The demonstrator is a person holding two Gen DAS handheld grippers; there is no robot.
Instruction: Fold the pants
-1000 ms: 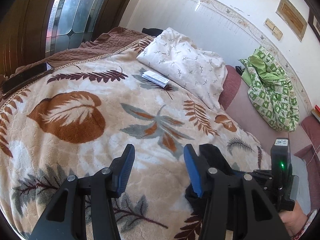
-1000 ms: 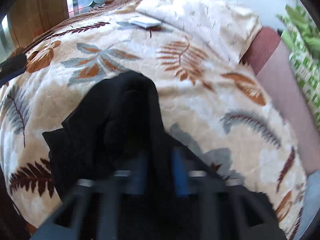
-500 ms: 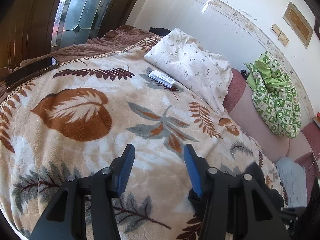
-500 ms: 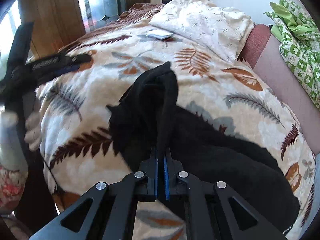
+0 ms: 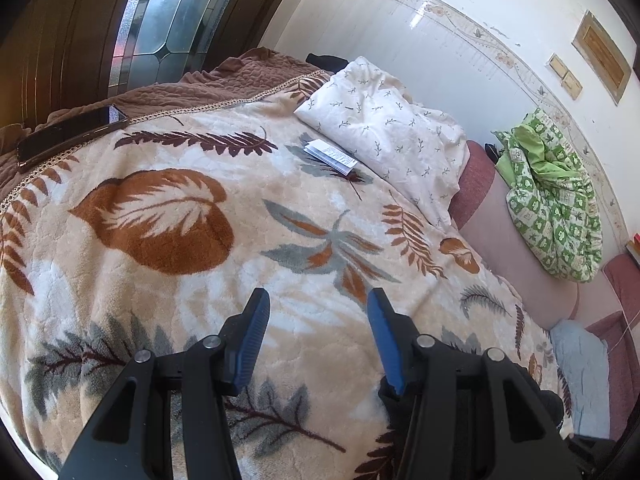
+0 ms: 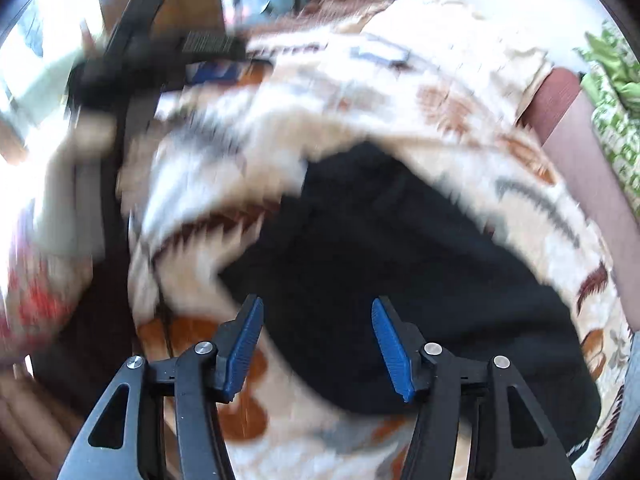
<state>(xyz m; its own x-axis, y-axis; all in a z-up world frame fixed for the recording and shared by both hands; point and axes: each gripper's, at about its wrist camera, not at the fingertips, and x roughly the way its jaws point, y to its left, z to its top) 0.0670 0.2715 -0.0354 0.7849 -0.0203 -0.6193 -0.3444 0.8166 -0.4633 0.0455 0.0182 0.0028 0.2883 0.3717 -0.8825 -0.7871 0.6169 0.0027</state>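
The black pants lie in a heap on the leaf-patterned blanket, seen blurred in the right wrist view. My right gripper is open and empty just above their near edge. My left gripper is open and empty over the blanket; only a dark bit of the pants shows behind its right finger. The left gripper also shows at the upper left of the right wrist view.
A white pillow and a folded paper lie at the far side of the bed. A phone rests at the left edge. A green patterned cloth lies by the wall on the right.
My right gripper has opened and let go of the black pants, which have dropped onto the blanket. It is moving fast, so its view is blurred. The left gripper has stayed open.
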